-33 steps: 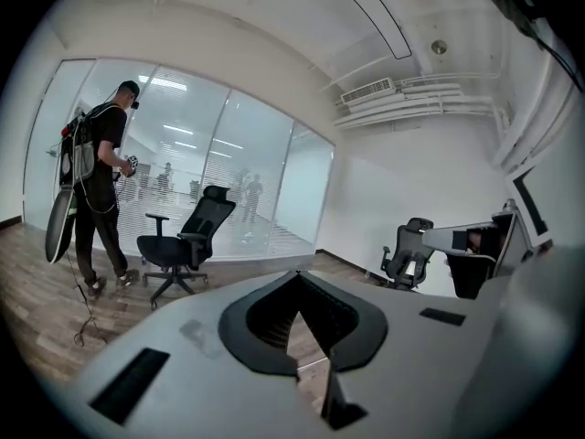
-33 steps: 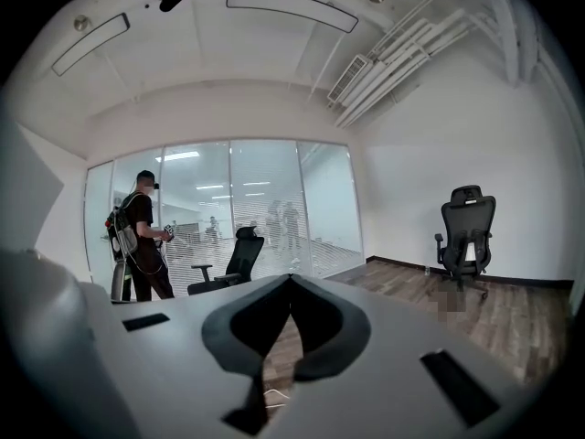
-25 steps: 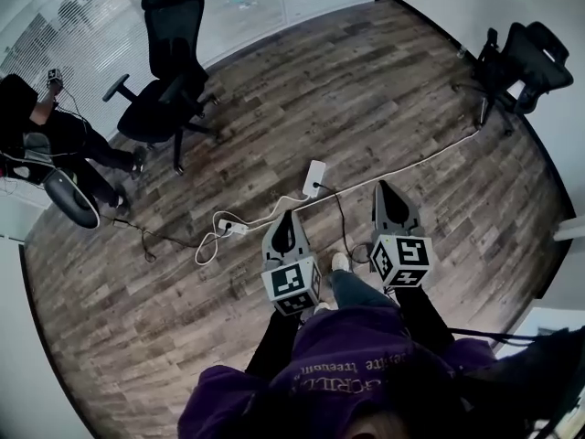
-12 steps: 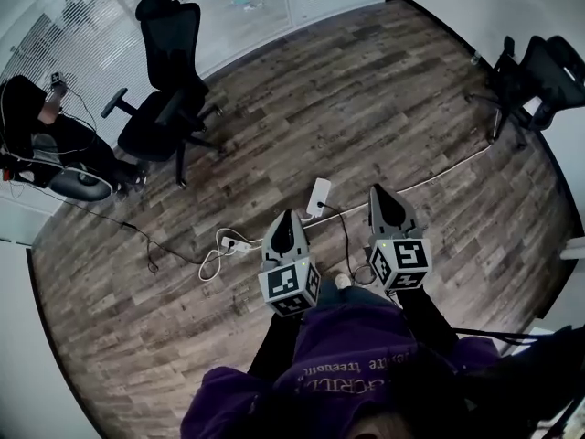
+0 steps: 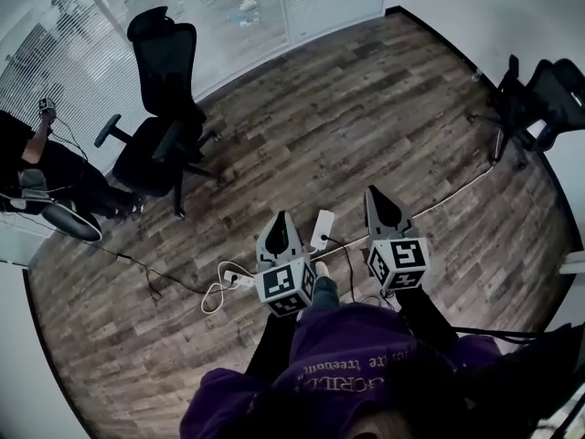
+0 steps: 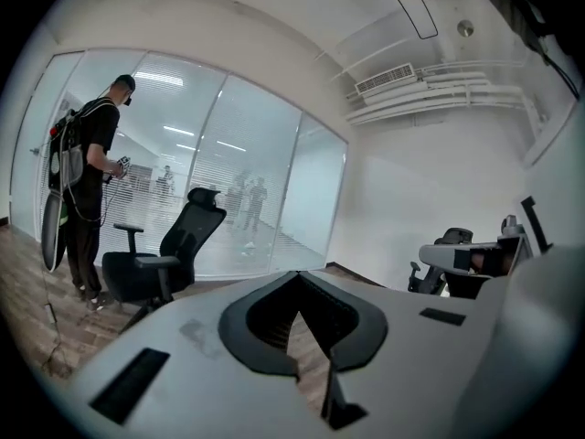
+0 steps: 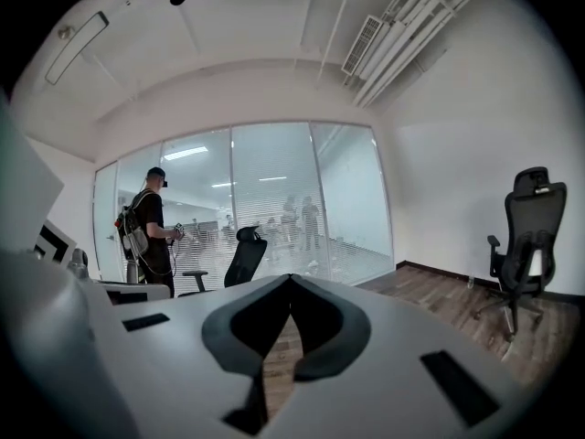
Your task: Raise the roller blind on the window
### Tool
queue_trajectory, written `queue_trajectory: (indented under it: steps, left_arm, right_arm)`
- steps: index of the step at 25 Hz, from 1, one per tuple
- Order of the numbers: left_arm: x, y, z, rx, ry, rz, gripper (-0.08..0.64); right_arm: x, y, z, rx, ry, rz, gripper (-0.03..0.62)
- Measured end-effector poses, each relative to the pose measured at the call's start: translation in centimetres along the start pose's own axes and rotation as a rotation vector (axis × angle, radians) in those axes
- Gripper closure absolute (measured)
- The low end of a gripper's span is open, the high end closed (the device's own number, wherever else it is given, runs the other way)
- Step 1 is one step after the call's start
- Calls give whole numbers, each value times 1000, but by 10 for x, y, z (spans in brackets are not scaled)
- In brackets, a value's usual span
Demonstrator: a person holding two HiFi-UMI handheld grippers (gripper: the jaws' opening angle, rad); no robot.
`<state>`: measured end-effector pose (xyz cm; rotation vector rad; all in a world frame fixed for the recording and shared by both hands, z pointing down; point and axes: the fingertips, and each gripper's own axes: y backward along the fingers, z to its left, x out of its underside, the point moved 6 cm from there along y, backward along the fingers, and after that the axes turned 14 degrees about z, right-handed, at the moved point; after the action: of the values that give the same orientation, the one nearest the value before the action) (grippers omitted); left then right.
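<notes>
I am holding both grippers low over the wood floor (image 5: 384,108), on my side of the black office chair (image 5: 160,108). The left gripper (image 5: 278,219) and the right gripper (image 5: 375,197) are both closed, with nothing between their jaws. Beyond the chair, a striped blind (image 5: 101,58) is hanging behind the glass wall (image 5: 228,16), well apart from both grippers. I cannot tell whether it is a roller type.

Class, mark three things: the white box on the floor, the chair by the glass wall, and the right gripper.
White box (image 5: 319,229), head view, its top face.
Chair (image 5: 163,99), head view, lower backrest.
Right gripper (image 5: 372,195), head view, tips of its shut jaws.
</notes>
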<state>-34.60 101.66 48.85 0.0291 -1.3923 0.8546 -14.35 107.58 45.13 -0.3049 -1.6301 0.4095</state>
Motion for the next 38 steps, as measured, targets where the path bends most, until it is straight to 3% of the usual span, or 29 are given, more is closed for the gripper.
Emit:
queue_trajectory:
  steps: [6,16,22,30,38]
  left_arm:
    - [-48,-48,17,35,9,-58,558]
    - [-62,-107,27,33,72,4,558]
    - [-98,-184,49,-79,124,4,558]
    - [-186,-314,14,-64,122,-23,558]
    - [-221,-389,10,-99,119,-8,558]
  right_arm:
    - [-36,-45,-9,23,0,-52,595]
    - [-58,-117,-19,-17,29,-2,595]
    - [-101,-208,-51,-64,73,8,594]
    - [-177,-316,-131,-121,114,-15,594]
    - [-215,-389,-166,-190,90,-25,594]
